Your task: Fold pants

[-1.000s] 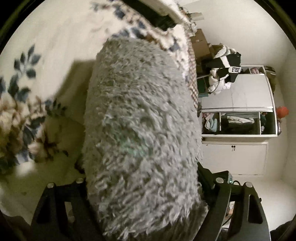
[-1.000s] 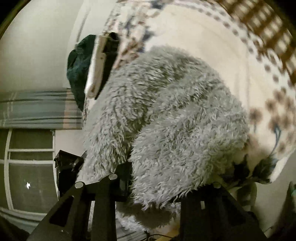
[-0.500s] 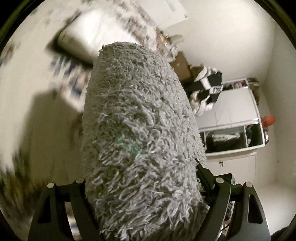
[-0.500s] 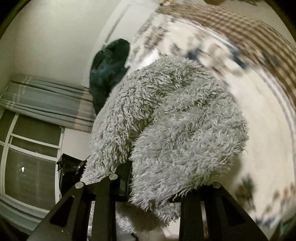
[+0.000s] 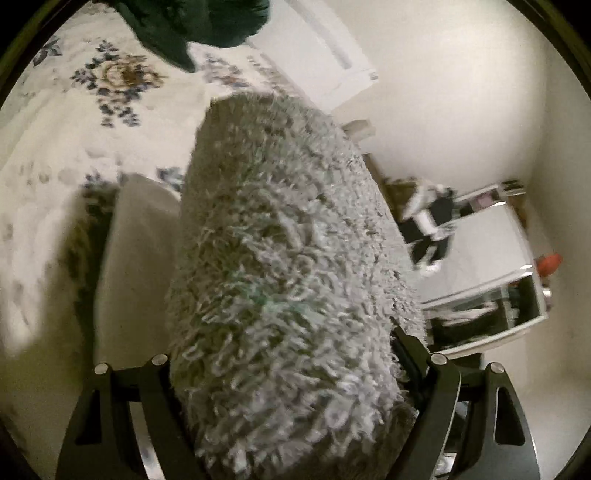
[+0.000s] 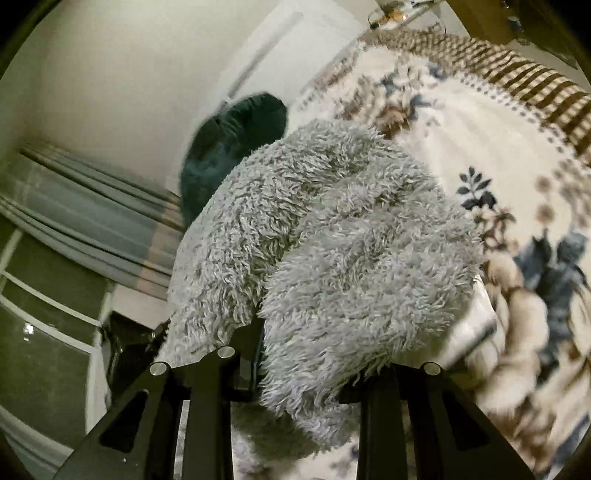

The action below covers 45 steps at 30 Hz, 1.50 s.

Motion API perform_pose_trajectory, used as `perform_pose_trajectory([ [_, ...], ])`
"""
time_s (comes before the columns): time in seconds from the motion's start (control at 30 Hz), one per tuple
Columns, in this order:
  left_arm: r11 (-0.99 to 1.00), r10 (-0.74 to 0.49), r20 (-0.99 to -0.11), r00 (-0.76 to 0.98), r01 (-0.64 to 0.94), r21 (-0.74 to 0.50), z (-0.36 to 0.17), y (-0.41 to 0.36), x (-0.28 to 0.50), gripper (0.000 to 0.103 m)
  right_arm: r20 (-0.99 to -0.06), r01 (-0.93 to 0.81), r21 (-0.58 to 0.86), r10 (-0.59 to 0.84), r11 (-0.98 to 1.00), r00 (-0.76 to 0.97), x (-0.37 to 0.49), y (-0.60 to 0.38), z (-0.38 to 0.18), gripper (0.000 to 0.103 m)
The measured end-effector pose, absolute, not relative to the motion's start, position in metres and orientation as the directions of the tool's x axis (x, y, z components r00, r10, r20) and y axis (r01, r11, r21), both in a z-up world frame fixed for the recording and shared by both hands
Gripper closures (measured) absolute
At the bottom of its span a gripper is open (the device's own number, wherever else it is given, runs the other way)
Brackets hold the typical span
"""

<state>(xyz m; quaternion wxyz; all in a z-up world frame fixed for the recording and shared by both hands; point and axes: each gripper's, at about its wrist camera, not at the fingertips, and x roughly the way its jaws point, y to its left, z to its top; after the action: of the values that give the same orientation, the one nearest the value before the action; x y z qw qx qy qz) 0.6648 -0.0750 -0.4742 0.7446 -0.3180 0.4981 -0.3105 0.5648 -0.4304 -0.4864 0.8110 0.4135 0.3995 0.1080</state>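
The pants [image 5: 288, 280] are grey, shaggy fleece, bunched into a thick folded bundle. In the left wrist view the bundle fills the middle, and my left gripper [image 5: 295, 387] is shut on it; the fleece hides the fingertips. In the right wrist view the pants [image 6: 332, 251] bulge over the jaws, and my right gripper [image 6: 310, 373] is shut on them too. Both grippers hold the bundle above the floral bedspread [image 6: 498, 155]. A white folded item [image 5: 136, 266] lies on the bed just left of the bundle.
A dark green garment [image 5: 195, 26] lies at the far end of the bed, also in the right wrist view [image 6: 229, 147]. A white cabinet with open shelves [image 5: 491, 266] stands to the right. A window and striped curtain [image 6: 74, 221] are at left.
Both grippers have swung with the pants bundle held. The view has turned toward the far end of the bed, bringing the dark green garment and the white folded item into the left view.
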Motion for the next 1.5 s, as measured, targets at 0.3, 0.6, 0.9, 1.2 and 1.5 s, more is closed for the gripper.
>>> perform_pose_trajectory([
  [0.3,0.673,-0.723,-0.631,0.280,0.082,-0.735,-0.531,-0.039,0.677,0.021,-0.657,0.315,0.710,0.431,0.630,0.619,0.544,-0.466,-0.531,0.069],
  [0.6,0.788,-0.608,-0.740,0.287,0.108,-0.606,-0.493,-0.055,0.669,0.021,-0.796,0.347,0.532,0.317,0.772,0.516,0.547,-0.466,-0.519,0.066],
  [0.9,0.954,-0.296,-0.866,0.402,0.166,-0.249,-0.423,-0.092,0.616,0.010,-0.863,0.317,0.101,-0.076,0.943,0.499,0.505,-0.406,-0.424,0.014],
  [1.2,0.972,-0.225,-0.822,0.523,0.179,-0.152,-0.316,-0.097,0.535,0.009,-0.776,0.325,0.028,-0.184,0.945,0.603,0.416,-0.376,-0.289,0.010],
  [1.5,0.986,-0.153,-0.762,0.629,0.149,-0.075,-0.202,-0.087,0.424,0.009,-0.694,0.267,0.036,-0.168,0.963,0.700,0.301,-0.357,-0.159,0.010],
])
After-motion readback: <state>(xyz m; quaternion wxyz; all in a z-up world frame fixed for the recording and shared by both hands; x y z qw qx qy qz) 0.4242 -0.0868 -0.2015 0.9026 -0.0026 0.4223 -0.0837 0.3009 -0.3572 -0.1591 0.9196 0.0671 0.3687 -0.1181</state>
